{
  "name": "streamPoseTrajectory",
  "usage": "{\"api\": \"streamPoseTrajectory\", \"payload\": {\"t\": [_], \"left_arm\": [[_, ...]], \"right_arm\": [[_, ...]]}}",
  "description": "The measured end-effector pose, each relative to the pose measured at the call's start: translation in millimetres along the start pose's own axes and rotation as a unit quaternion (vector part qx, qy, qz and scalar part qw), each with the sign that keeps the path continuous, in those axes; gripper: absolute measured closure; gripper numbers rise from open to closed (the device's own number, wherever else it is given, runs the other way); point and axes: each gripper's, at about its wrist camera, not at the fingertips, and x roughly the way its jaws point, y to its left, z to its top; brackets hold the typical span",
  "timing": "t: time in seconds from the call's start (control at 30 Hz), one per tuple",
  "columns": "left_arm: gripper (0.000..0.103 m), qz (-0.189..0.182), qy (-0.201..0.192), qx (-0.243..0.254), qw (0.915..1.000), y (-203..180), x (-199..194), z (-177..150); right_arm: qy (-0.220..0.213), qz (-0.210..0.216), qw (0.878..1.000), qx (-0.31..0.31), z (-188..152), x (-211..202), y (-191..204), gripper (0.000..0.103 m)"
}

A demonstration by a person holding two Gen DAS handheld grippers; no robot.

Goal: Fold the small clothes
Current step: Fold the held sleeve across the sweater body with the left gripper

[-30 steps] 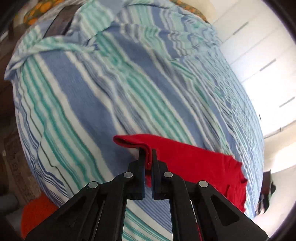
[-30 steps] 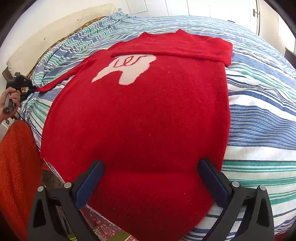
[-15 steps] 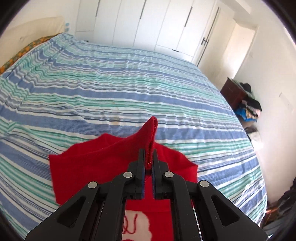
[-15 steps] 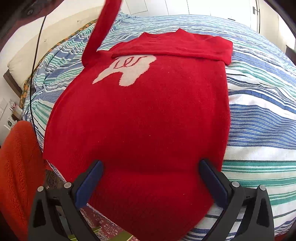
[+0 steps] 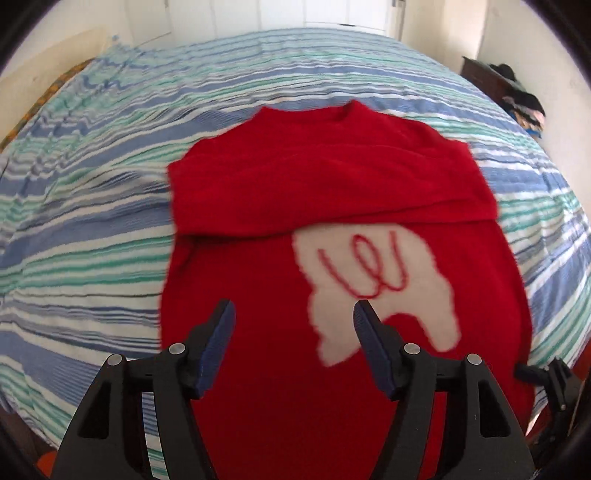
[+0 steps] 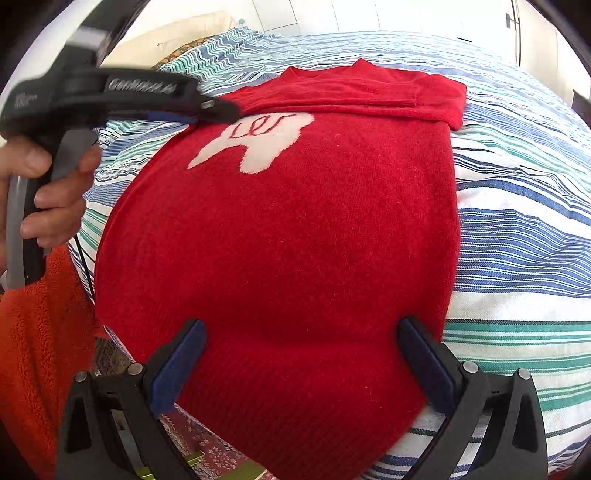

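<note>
A red sweater lies flat on a bed covered in a blue, green and white striped sheet. Both sleeves are folded across the chest, forming a red band just below the collar. Below that band sits a white patch with a looping red squiggle stitched on it. The sweater's ribbed hem hangs toward the near edge of the bed.

The left gripper hovers over the sweater's body with its fingers spread apart and holding nothing; the right-hand finger overlaps the edge of the white patch in the left wrist view. In the right wrist view the same gripper reaches in from the left, its tip by the sweater's shoulder beside the patch, and a bare hand grips its handle. Whether its tip touches the cloth there I cannot tell, as it is blurred.

The right gripper is low over the hem, its fingers wide apart on either side of the ribbed edge, gripping nothing. It also shows at the lower right edge of the left wrist view.

An orange fleece lies to the left of the bed, and a patterned rug shows on the floor below. White cupboard doors stand beyond the far side of the bed, and a dark pile of clothes is at the far right.
</note>
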Motion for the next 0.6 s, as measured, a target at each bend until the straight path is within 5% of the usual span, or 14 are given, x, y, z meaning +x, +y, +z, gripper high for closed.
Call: {"api": "streamPoseTrajectory", "payload": {"t": [0.07, 0.13, 0.4, 0.43, 0.47, 0.6], "left_arm": [[0.053, 0.007, 0.018, -0.062, 0.9979, 56, 13, 3], [0.054, -0.005, 0.027, -0.076, 0.9968, 83, 26, 6], [0.052, 0.040, 0.008, -0.001, 0.9992, 52, 69, 34], [0.056, 0.050, 0.001, 0.000, 0.9987, 52, 72, 39], [0.099, 0.060, -0.004, -0.008, 0.9982, 55, 74, 41], [0.099, 0.030, -0.006, -0.139, 0.9898, 102, 73, 31]], "right_arm": [[0.001, -0.003, 1.000, -0.004, 0, 0, 2, 0.000], [0.001, -0.005, 1.000, -0.004, 0, 0, 2, 0.000], [0.002, -0.015, 1.000, -0.009, 0, 4, 8, 0.000], [0.003, -0.016, 1.000, -0.009, 0, 4, 8, 0.000], [0.003, -0.016, 1.000, -0.009, 0, 4, 8, 0.000], [0.003, -0.015, 1.000, -0.009, 0, 4, 8, 0.000]]}}
